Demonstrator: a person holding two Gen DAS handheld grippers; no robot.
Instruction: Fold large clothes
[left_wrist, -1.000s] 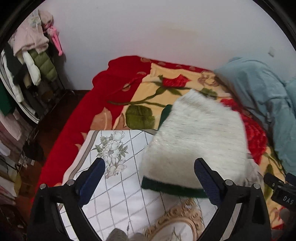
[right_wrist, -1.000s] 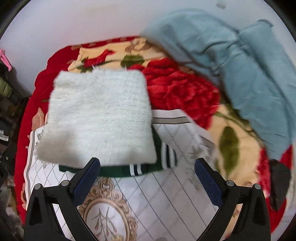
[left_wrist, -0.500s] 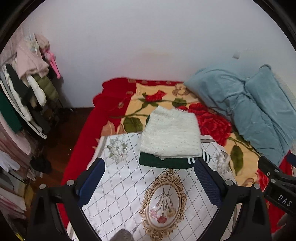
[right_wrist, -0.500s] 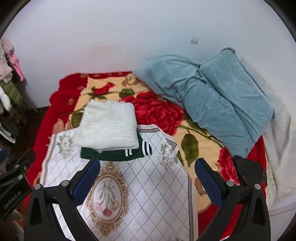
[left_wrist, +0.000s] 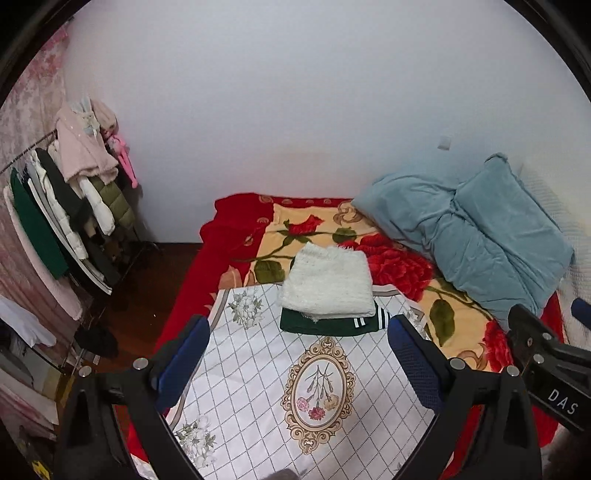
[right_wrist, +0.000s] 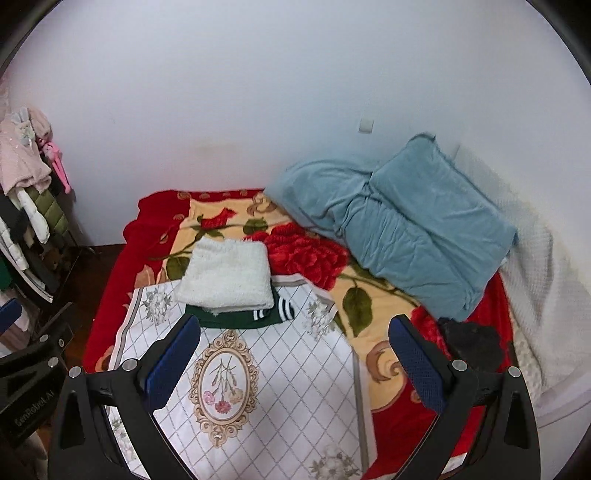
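Note:
A folded fluffy white garment (left_wrist: 328, 285) lies on top of a folded dark green garment with white stripes (left_wrist: 332, 325), at the far end of a white patterned cloth (left_wrist: 266, 384) on the bed. The same stack shows in the right wrist view, white garment (right_wrist: 227, 275) over green one (right_wrist: 240, 318). My left gripper (left_wrist: 295, 362) is open and empty, held well back above the cloth. My right gripper (right_wrist: 295, 360) is open and empty, also back from the stack.
A red floral blanket (left_wrist: 391, 262) covers the bed. A blue-grey duvet (right_wrist: 402, 225) lies at the right. A dark item (right_wrist: 472, 341) lies near the bed's right edge. A clothes rack (left_wrist: 62, 221) stands left, by a white wall.
Both grippers have pulled far back from the stack, which was close in front a second ago. The stack now lies alone on the cloth.

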